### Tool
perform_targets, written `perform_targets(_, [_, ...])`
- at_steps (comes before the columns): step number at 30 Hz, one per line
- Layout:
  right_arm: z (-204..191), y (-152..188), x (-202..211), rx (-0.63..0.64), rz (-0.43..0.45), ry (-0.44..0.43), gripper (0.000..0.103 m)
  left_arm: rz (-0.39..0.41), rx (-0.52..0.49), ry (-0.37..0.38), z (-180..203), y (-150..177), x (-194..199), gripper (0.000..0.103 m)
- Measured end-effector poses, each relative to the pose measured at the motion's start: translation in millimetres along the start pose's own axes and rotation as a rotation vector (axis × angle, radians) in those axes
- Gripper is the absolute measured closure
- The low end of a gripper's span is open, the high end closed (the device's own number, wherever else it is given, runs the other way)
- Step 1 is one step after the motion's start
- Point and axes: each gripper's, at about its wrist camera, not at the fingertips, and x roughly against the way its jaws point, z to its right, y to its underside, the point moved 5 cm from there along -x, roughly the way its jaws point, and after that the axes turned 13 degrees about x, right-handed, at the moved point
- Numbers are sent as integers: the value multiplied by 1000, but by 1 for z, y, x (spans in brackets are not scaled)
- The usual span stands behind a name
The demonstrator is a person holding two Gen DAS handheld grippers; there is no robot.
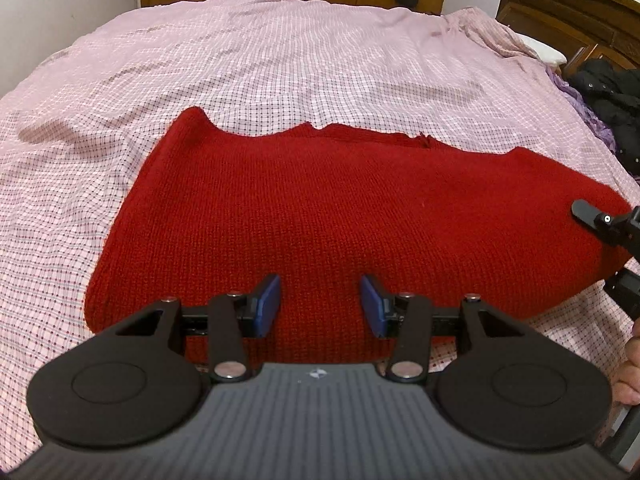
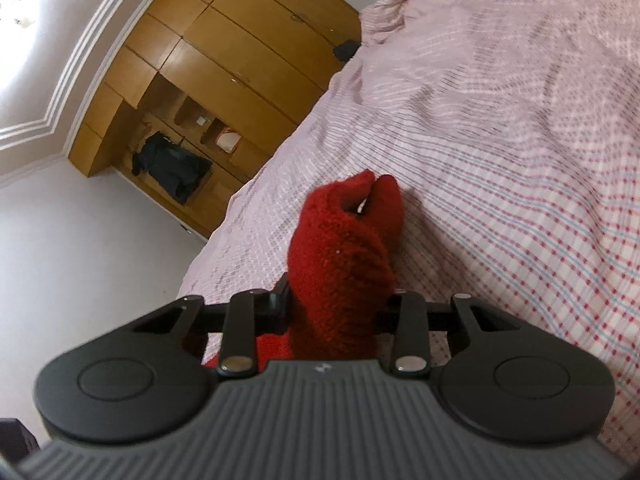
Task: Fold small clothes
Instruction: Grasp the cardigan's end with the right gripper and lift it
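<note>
Right gripper (image 2: 334, 308) clamps red sweater (image 1: 320, 208), left view misses.

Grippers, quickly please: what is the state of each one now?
Left gripper: open, holding nothing, above the red sweater.
Right gripper: closed on a bunch of the red sweater.

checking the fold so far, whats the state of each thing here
red knit sweater: lying flat on the bed, one bunched end lifted by the right gripper
left gripper: open, blue pads apart over the sweater's near edge, holding nothing
right gripper: shut on the sweater's bunched end
checked bedsheet: spread over the bed, wrinkled
wardrobe: doors closed, lower shelves open
</note>
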Motion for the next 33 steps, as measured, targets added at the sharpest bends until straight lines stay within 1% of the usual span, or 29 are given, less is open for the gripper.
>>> perform_targets(8, [-25, -14, -1, 104, 14, -32, 69, 13, 21, 11, -5, -2, 8, 50])
perform_targets(14, [-51, -22, -2, 199, 24, -51, 70, 69, 51, 10, -22, -15, 30, 50])
perform_targets(17, [-68, -25, -3, 248, 26, -58, 70, 90, 53, 3, -34, -22, 40, 50])
perform_targets(20, [-86, -28, -5, 294, 32, -66, 71, 105, 61, -22, -48, -27, 45, 50])
perform_targets(25, [-119, -28, -10, 367, 38, -95, 71, 125, 95, -42, -74, -34, 54, 50])
perform_targets(29, [-149, -22, -16, 470, 45, -118, 72, 131, 135, -65, -98, -35, 57, 50])
perform_targets(33, [-177, -10, -26, 538, 30, -143, 72, 131, 184, -92, -124, -33, 60, 50])
